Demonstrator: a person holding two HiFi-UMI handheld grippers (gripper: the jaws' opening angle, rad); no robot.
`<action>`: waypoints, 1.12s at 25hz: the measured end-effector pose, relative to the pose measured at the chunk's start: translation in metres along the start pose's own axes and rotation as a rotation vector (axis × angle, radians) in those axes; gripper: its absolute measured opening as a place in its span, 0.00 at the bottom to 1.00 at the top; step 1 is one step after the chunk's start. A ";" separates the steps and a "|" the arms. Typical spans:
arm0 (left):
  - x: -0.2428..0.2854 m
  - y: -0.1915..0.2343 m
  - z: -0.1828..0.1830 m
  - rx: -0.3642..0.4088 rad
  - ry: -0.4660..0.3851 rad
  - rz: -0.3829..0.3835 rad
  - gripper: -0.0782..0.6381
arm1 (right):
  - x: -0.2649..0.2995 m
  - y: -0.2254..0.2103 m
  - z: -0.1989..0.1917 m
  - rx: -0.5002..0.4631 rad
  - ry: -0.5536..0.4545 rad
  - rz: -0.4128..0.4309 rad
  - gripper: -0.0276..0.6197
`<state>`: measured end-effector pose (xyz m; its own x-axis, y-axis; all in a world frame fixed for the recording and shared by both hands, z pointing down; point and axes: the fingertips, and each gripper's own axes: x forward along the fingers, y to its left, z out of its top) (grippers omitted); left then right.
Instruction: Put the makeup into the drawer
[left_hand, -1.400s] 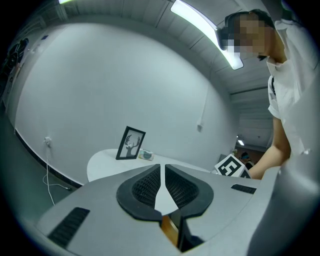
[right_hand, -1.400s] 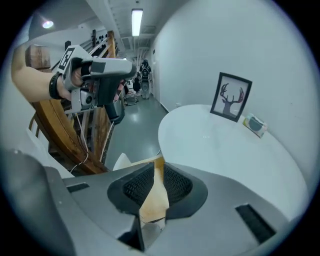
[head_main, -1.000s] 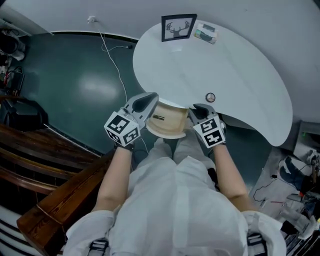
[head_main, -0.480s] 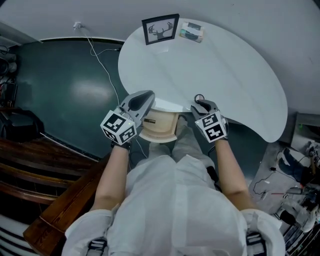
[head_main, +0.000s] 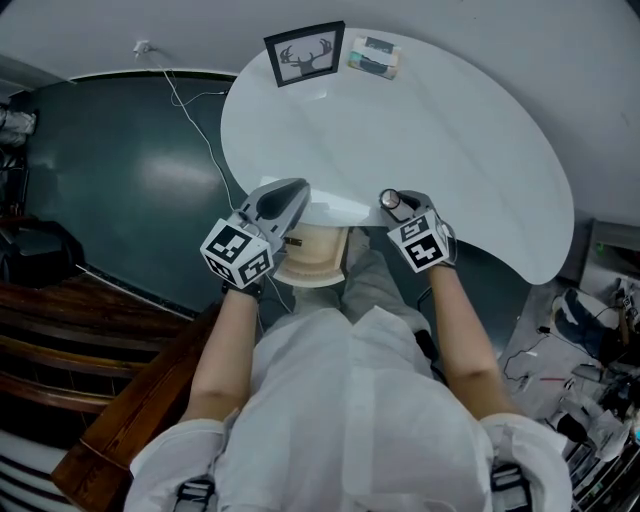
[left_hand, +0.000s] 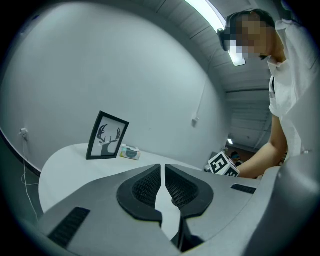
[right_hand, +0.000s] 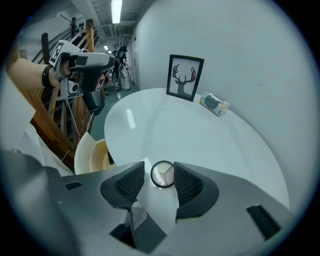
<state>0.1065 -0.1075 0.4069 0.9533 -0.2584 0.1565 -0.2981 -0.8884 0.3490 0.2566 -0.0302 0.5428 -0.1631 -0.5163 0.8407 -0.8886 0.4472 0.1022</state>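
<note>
Workroom or lab, white table (head_main: 470, 150), deer picture (head_main: 304, 54), trailing cable (head_main: 190, 110), equipment clutter (head_main: 600, 340)

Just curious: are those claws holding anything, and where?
Nothing is held. The right gripper's jaws are opening around the round compact on the table; the left gripper is shut, empty.

The white curved worktop (head_main: 450, 150) is smooth and glossy, as is the dark green floor (head_main: 150, 170). The small round makeup compact (right_hand: 162, 174) has a dark rim and a reflective, glassy lid; the pale cream drawer (head_main: 310, 262) looks smooth and matt. The left tongs (left_hand: 163, 182) are matt grey plastic with black ribbed pads (left_hand: 145, 187).
</note>
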 end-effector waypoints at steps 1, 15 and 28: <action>0.002 0.000 0.000 -0.001 0.000 -0.001 0.14 | 0.002 -0.001 -0.001 -0.010 0.007 0.002 0.31; 0.021 0.002 -0.004 -0.020 0.006 0.008 0.14 | 0.030 -0.009 -0.016 -0.049 0.115 0.072 0.35; 0.019 0.007 -0.004 -0.034 -0.013 0.023 0.14 | 0.036 -0.012 -0.014 -0.060 0.148 0.093 0.35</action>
<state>0.1225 -0.1169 0.4159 0.9467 -0.2835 0.1530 -0.3211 -0.8690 0.3765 0.2673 -0.0435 0.5796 -0.1750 -0.3594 0.9166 -0.8447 0.5331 0.0477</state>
